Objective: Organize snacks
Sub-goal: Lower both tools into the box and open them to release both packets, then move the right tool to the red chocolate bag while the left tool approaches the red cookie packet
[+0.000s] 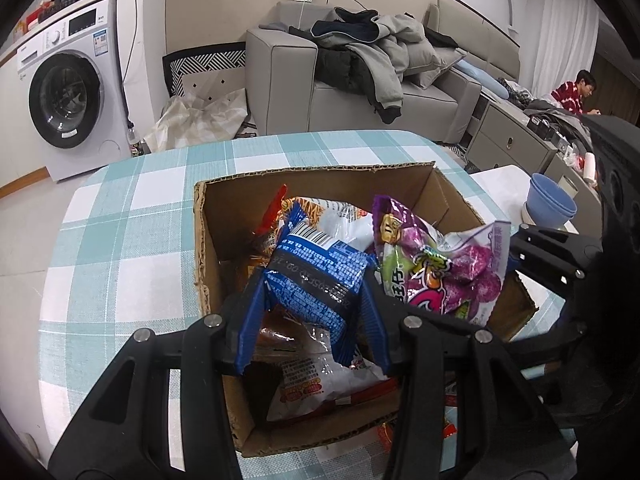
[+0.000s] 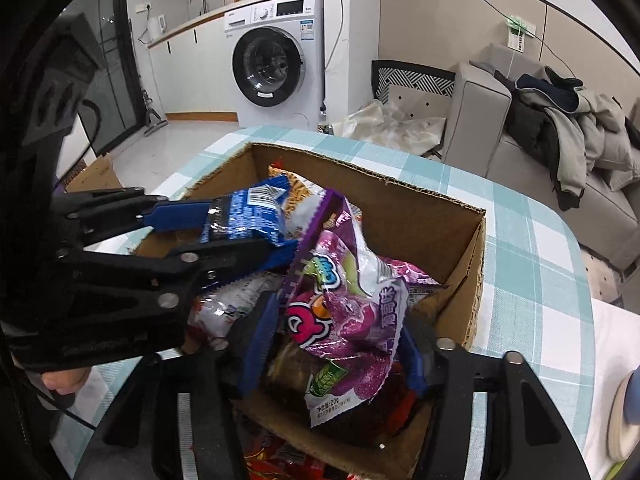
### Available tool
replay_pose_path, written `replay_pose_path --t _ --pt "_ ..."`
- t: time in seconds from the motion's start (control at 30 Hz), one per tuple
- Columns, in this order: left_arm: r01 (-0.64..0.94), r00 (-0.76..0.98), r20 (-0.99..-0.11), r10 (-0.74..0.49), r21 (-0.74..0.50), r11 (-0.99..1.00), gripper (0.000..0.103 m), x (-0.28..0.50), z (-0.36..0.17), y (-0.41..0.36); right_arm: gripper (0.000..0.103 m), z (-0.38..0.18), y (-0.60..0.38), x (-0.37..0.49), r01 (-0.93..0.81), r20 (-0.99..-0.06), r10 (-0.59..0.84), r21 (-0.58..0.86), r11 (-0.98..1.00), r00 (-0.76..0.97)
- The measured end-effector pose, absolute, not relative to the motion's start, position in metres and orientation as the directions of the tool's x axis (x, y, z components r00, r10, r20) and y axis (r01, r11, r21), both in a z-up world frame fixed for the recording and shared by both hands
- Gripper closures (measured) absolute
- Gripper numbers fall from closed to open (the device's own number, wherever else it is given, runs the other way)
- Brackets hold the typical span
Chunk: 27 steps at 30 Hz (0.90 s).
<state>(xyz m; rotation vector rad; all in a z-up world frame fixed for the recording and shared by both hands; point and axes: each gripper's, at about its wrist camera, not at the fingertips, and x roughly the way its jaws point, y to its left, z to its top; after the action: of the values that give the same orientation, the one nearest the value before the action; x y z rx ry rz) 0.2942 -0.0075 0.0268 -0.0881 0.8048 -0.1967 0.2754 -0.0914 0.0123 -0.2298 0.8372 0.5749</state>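
Left jaws: the left gripper (image 1: 316, 280) is clamping a blue snack packet (image 1: 320, 276), its blue pads pressing on both sides of the wrapper.
Right jaws: the right gripper (image 2: 336, 344) is standing partly open around a purple candy bag (image 2: 352, 308); the pads are sitting beside the bag rather than squeezing it.
Blue packet: it is hanging above the cardboard box (image 1: 320, 178), barcode end tilted up toward the box's far wall.
Purple bag: it is leaning upright in the box, toward the side nearest the table's right edge, touching the blue packet's side.
Other snacks: a white noodle-print bag (image 1: 340, 216) and red wrappers (image 1: 352, 394) are lying beneath both packets inside the box.
Box: it is sitting open-topped on the checked tablecloth (image 1: 132, 224), near the table's front edge.
Table's right side: stacked blue bowls (image 1: 550, 204) are resting on a white surface just past it.
Background: a washing machine (image 2: 276, 60) and a grey sofa (image 1: 288, 76) heaped with coats (image 1: 376, 56) are filling the room behind; a person in red (image 1: 570, 94) is sitting far off.
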Motion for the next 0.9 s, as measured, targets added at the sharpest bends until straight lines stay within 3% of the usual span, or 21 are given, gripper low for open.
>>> replay_pose_path --t 0.13,0.27,0.37,0.43,0.57,0.67,0.9 --pt "0.142 0.671 -0.71 -0.213 -0.158 0.977 0.06 0.293 0.027 -0.009 0.019 0.024 -0.099 0.265 -0.554 -0.716 0.397 0.018 0.833 0.574" --pt "0.126 0.674 -0.705 -0.222 -0.187 0.974 0.055 0.288 0.033 -0.003 0.015 0.031 -0.113 0.256 -0.525 -0.704 0.381 0.014 0.851 0.599" --pt "0.129 0.679 -0.695 -0.235 -0.203 0.971 0.044 0.278 0.041 0.001 0.01 0.039 -0.124 0.242 -0.502 -0.685 0.382 0.027 0.864 0.621" --pt "0.125 0.69 -0.685 -0.232 -0.204 0.971 0.027 0.27 0.048 0.004 0.005 0.046 -0.133 0.234 -0.492 -0.665 0.396 0.049 0.869 0.633" --pt "0.106 0.711 -0.67 -0.213 -0.197 0.975 0.018 0.249 0.059 0.009 0.001 0.056 -0.151 0.214 -0.462 -0.638 0.394 0.066 0.884 0.662" --pt "0.088 0.712 -0.672 -0.203 -0.202 0.975 0.0 0.235 0.062 0.013 0.001 0.058 -0.162 0.205 -0.434 -0.63 0.386 0.086 0.897 0.674" --pt "0.045 0.709 -0.682 -0.18 -0.212 0.976 0.001 0.201 0.058 0.016 0.0 0.046 -0.184 0.191 -0.38 -0.641 0.386 0.156 0.912 0.663"
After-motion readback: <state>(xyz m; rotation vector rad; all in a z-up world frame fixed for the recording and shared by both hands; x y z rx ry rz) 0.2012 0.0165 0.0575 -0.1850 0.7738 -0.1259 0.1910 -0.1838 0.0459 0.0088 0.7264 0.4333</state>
